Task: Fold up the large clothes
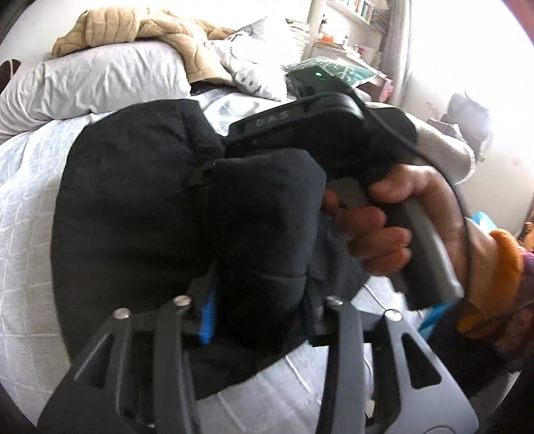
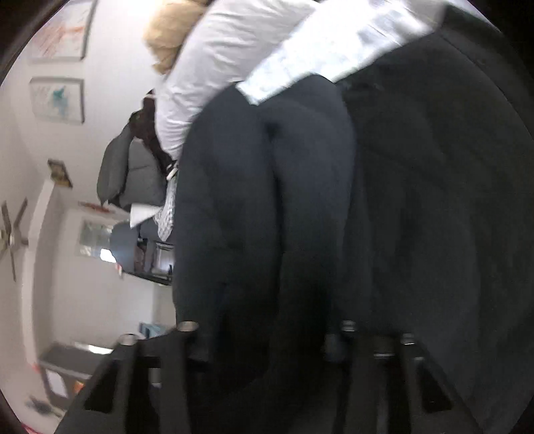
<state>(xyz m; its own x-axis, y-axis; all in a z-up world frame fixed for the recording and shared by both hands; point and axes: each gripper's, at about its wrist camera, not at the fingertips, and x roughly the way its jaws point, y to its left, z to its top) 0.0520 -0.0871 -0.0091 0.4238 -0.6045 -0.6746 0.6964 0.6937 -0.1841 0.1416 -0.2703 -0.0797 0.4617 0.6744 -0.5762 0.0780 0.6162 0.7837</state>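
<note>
Left gripper and right gripper, jaws part-spread, angled downward.

A bulky black padded garment lies bunched in thick folds on the bed.

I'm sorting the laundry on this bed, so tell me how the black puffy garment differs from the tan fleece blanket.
The black puffy garment is dark and smooth with quilted, padded sections; the tan fleece blanket is light and fuzzy. The garment lies in the foreground on the white quilted bedspread, bunched between the tools; the blanket sits heaped at the far end, on top of the pale pillow, untouched. Both are soft, bulky and not neatly folded.
</note>
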